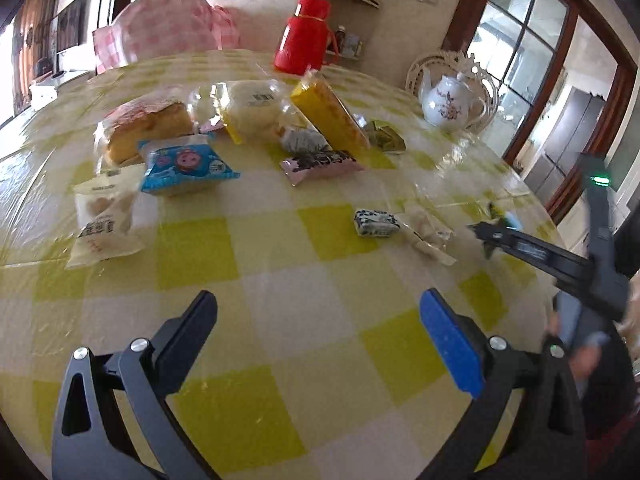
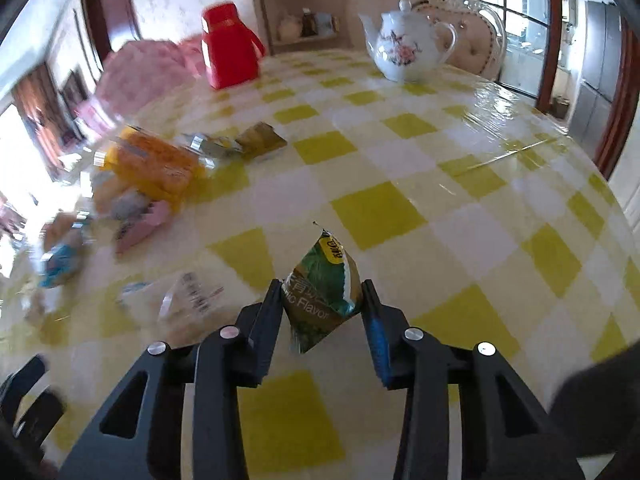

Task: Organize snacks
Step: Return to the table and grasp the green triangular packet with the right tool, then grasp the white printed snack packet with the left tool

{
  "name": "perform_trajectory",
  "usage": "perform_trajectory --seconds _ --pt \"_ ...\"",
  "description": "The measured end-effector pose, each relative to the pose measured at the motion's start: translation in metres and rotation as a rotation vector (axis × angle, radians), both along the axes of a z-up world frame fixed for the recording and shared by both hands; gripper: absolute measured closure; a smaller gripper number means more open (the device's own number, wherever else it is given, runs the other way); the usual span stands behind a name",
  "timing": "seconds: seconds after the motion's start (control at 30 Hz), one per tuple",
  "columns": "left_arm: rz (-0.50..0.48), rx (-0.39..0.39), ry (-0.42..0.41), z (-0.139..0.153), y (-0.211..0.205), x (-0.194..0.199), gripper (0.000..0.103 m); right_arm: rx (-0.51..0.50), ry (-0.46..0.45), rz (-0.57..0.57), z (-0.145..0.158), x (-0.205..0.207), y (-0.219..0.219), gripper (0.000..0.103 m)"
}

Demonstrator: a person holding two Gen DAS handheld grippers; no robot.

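Tablecloth (image 1: 280,280): glossy plastic film over yellow-and-white checks, creased where light glares.
White pouch (image 1: 105,216): soft matte packet at the left table edge; dark print too blurred to read.
Blue packet (image 1: 186,164): puffy pillow pack with a cartoon face, leaning on a bagged sponge loaf (image 1: 148,126).
Yellow pack (image 1: 330,114): long clear-wrapped block, tilted, its far end raised.
Pink bar (image 1: 320,164): flat wrapper, black lettering illegible.
Thermos (image 1: 306,36): smooth red plastic, upright at the far side.
Teapot (image 1: 450,102): white porcelain with a floral print.
Left gripper (image 1: 320,340): fingers spread wide over bare cloth, nothing between them.
Right gripper (image 2: 322,300): fingers clamped on the green sachet (image 2: 324,288), which is lifted off the table and crumpled; "Flavor" is readable, the rest cut off by a finger.
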State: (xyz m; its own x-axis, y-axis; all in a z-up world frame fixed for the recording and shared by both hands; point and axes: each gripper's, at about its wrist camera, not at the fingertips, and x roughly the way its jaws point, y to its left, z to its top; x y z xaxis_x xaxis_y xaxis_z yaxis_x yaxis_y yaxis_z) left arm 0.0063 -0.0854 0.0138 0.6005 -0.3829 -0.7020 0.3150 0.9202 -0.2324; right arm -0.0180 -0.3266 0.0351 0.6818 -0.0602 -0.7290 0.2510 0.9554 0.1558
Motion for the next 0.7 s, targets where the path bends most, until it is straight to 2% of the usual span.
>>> perform_trajectory --seconds 0.03,0.13,0.2,0.3,0.37,0.47,0.53,0.6,0.63,0.7 --pt "-0.012 0.018 0.001 -0.001 -0.005 0.003 0.002 0.014 -0.022 0.006 0.003 -0.007 0.0 0.064" --pt "-0.033 0.208 -0.016 -0.004 -0.036 0.018 0.002 0.05 -0.061 -0.007 0.004 -0.027 -0.003 0.064" --pt "-0.083 0.219 0.005 -0.007 -0.05 0.023 0.002 0.054 -0.068 -0.025 0.004 -0.033 -0.005 0.064" --pt "-0.153 0.151 0.04 -0.007 -0.072 0.023 0.002 0.05 -0.108 -0.042 0.011 -0.04 -0.007 0.064" --pt "-0.19 0.135 0.035 -0.006 -0.087 0.022 0.002 0.037 -0.149 -0.048 0.017 -0.046 -0.006 0.064" --pt "-0.208 0.198 -0.018 -0.005 -0.111 0.022 0.002 0.036 -0.193 -0.058 0.024 -0.051 -0.006 0.064" --pt "-0.22 0.287 -0.109 0.004 -0.124 0.024 0.002 0.041 -0.202 -0.065 0.025 -0.051 -0.008 0.064" --pt "-0.31 0.365 -0.158 0.009 -0.135 0.029 0.002 0.054 -0.194 -0.067 0.023 -0.051 -0.01 0.064" --pt "-0.366 0.397 -0.145 0.007 -0.141 0.034 0.002 0.06 -0.187 -0.064 0.022 -0.049 -0.009 0.064" --pt "-0.431 0.398 -0.097 0.003 -0.146 0.049 0.002 0.054 -0.181 -0.058 0.02 -0.048 -0.008 0.064"
